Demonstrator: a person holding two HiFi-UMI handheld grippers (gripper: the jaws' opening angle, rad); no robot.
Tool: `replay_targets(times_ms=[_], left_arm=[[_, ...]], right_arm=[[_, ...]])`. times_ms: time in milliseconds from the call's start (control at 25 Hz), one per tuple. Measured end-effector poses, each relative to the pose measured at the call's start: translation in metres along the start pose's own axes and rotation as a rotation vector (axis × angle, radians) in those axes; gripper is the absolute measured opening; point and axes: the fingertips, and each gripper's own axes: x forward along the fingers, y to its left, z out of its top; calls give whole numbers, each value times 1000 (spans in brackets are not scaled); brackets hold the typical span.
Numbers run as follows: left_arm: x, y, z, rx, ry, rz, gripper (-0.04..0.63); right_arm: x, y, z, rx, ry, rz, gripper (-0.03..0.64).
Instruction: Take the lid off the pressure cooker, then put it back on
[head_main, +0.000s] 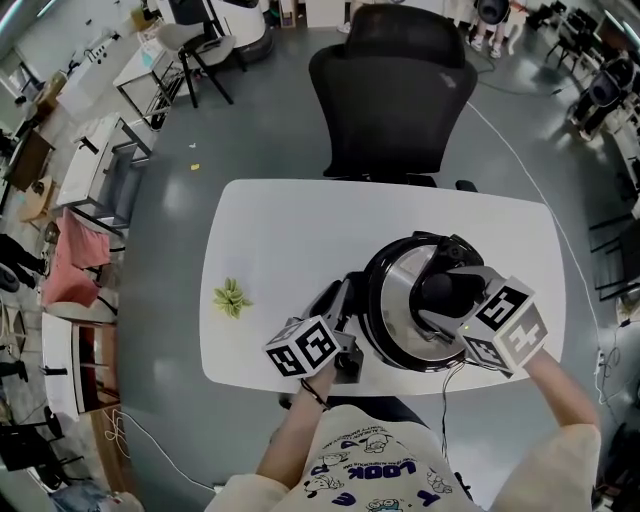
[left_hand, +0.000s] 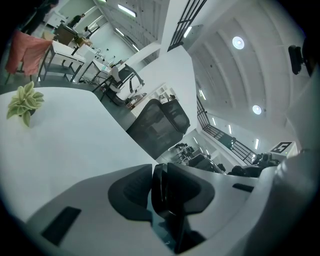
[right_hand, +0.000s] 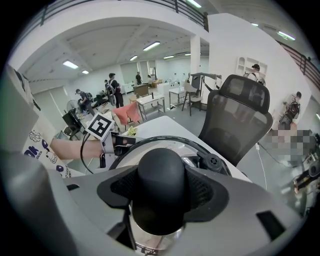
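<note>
Pressure cooker (head_main: 372, 322), round and black-bodied, stood on the white rounded-rectangle worktop (head_main: 280, 230) by the edge nearest the person, toward the right-hand corner. Its polished steel lid (head_main: 398, 300) with a black rim sat on top of the pot. The left gripper (head_main: 345, 315) lay low at the cooker's left side, nearly level, and its jaws were clenched on the flat black side handle (left_hand: 159, 187) – the left gripper view showed that slab pinched between the two pads. The right gripper (head_main: 452, 300) came steeply down onto the lid from the person's side, its jaws standing wide and grasping the rounded black knob (right_hand: 161, 182) at the lid's centre, which filled the space between the pads. A small green leafy plant (head_main: 231, 298) sat near the worktop's left edge, well apart from the cooker. A black mesh-backed office chair (head_main: 392, 95) stood just beyond the far edge.
</note>
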Motion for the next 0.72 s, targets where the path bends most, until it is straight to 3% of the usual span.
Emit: replay_targets(times_ms=[720], left_arm=[[2, 1, 2, 19, 8, 7, 104]], right_arm=[[23, -3, -2, -44, 37, 9, 295]])
